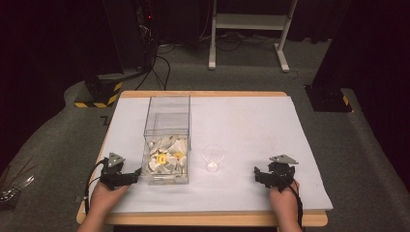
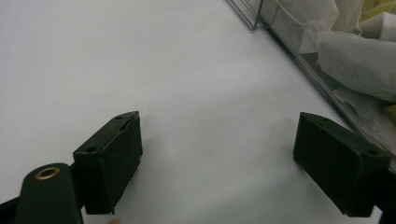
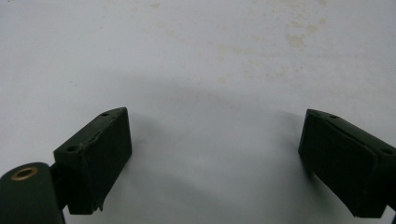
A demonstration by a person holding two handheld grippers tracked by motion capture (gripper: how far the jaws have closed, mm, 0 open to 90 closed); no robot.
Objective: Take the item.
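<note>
The clear box (image 1: 167, 140) of tea bags (image 1: 167, 159) stands just left of the cup (image 1: 213, 157). Beside the box, the left gripper (image 1: 137, 175) has fingers (image 2: 109, 163) apart and empty; a sideways swing could shove it. The right gripper (image 1: 258, 175), beyond the cup, is likewise spread and could topple the cup.

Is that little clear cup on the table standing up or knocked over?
Standing upright. In the high view the small clear plastic cup shows its round open rim facing up, on the white table cover, just right of the clear box of tea bags.
</note>
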